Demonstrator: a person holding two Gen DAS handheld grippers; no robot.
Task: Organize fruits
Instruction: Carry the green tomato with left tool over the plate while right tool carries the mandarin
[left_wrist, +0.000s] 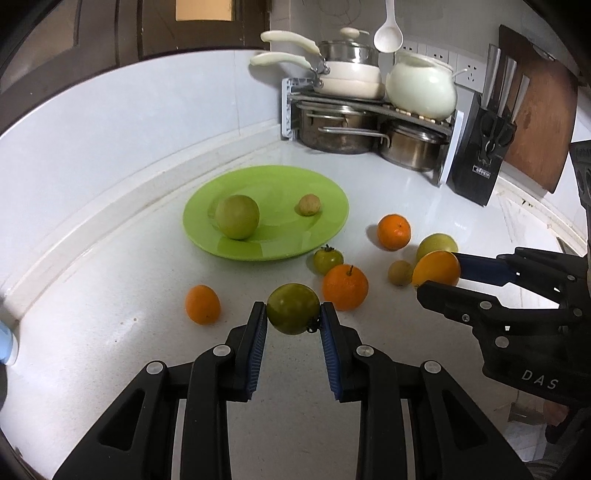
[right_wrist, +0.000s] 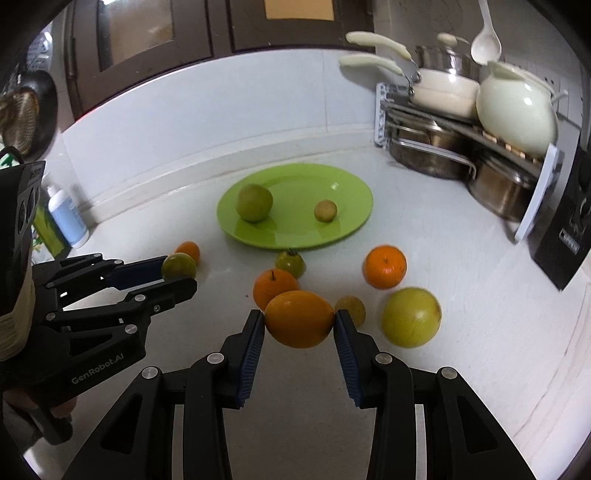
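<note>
Left gripper fingers clamped on green tomato, right gripper clamped on orange fruit, both short of the green plate; two fruits already on it, about seven loose nearby, so early going.

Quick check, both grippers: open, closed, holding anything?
Left gripper: closed on a green tomato, lifted off the counter.
Right gripper: closed on an orange-yellow fruit.
</note>
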